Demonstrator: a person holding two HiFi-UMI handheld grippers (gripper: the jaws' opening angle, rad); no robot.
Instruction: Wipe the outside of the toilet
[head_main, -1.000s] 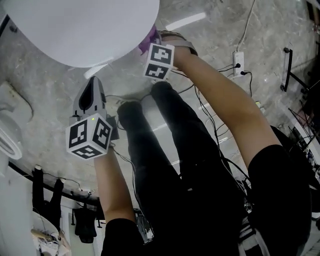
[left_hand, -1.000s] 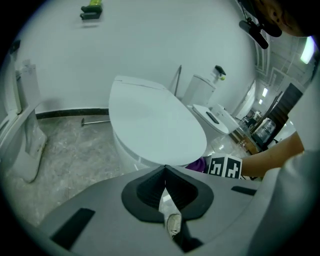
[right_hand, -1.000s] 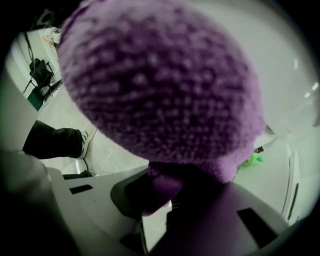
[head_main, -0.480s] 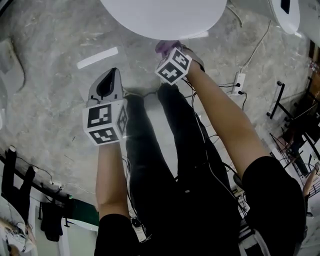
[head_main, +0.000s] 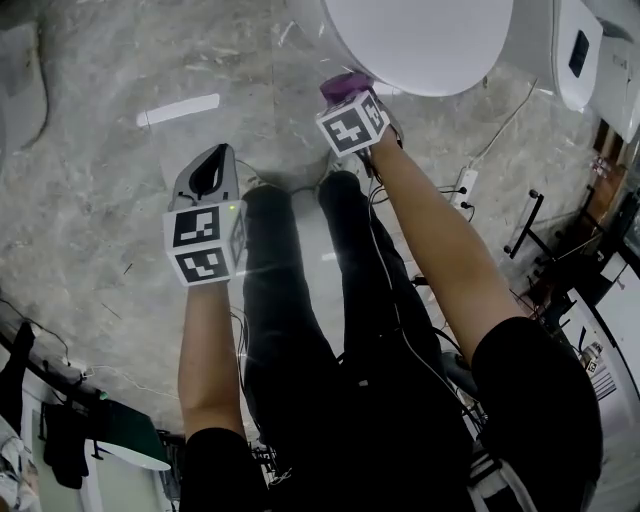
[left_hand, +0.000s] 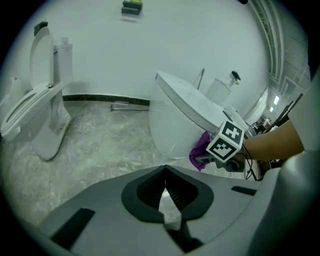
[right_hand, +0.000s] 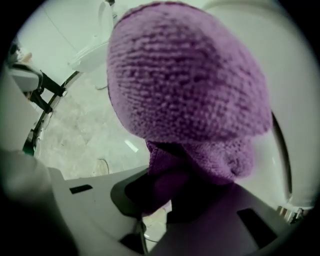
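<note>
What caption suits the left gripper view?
Shut left gripper faces the right gripper holding a purple knitted cloth against the white ceramic toilet.

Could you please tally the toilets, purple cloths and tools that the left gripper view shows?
Toilets: 2
Purple cloth: 1
Tools: 2, the left tool and the right tool
Total: 5

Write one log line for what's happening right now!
right gripper: shut on purple cloth | cloth: against toilet outside | left gripper: shut, empty, off the toilet
</note>
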